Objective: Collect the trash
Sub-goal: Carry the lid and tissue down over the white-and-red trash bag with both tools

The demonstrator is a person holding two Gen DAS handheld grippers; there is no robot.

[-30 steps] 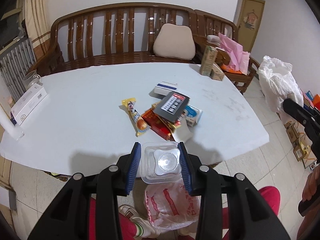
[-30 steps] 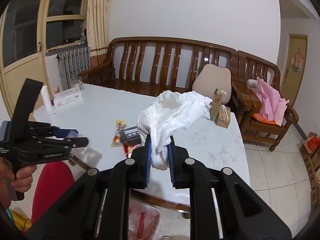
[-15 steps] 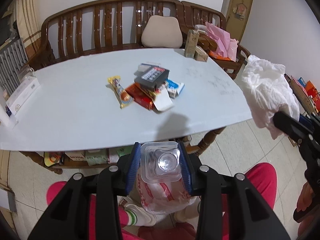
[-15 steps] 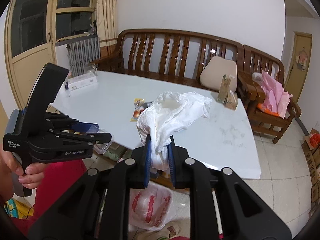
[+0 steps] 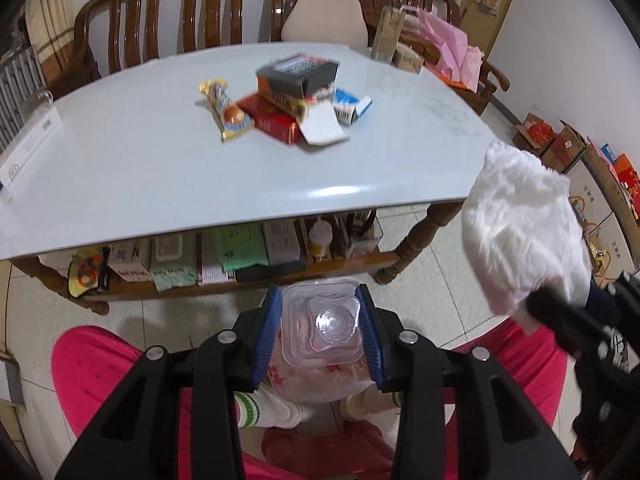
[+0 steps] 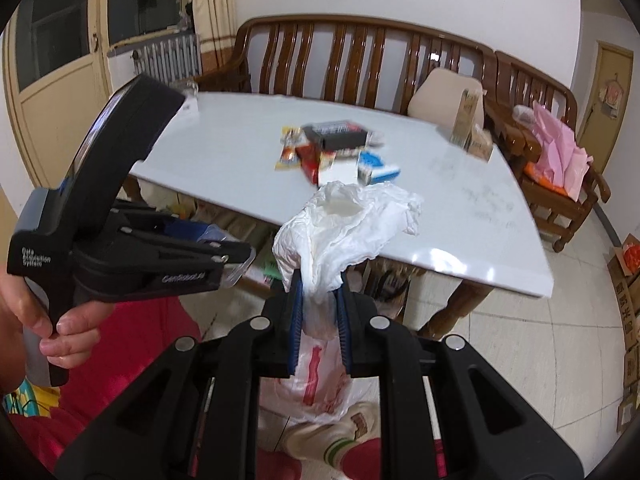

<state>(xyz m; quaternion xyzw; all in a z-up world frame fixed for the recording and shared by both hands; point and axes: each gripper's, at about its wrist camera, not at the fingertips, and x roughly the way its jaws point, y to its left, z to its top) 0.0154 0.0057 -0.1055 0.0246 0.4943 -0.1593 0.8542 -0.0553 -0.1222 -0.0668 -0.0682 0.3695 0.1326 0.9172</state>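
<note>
The left tool (image 5: pixel 320 334) clamps a clear, ridged plastic tub (image 5: pixel 322 326) above a thin red-printed bag (image 6: pixel 320 390) on the floor. The right tool (image 6: pixel 319 322) pinches crinkled white tissue (image 6: pixel 344 228) before the glossy desk (image 6: pixel 460 208).

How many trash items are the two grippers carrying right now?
2. A clear plastic container sits clamped in the left gripper; a crumpled white plastic bag is pinched in the right gripper. Both are off the table.
</note>
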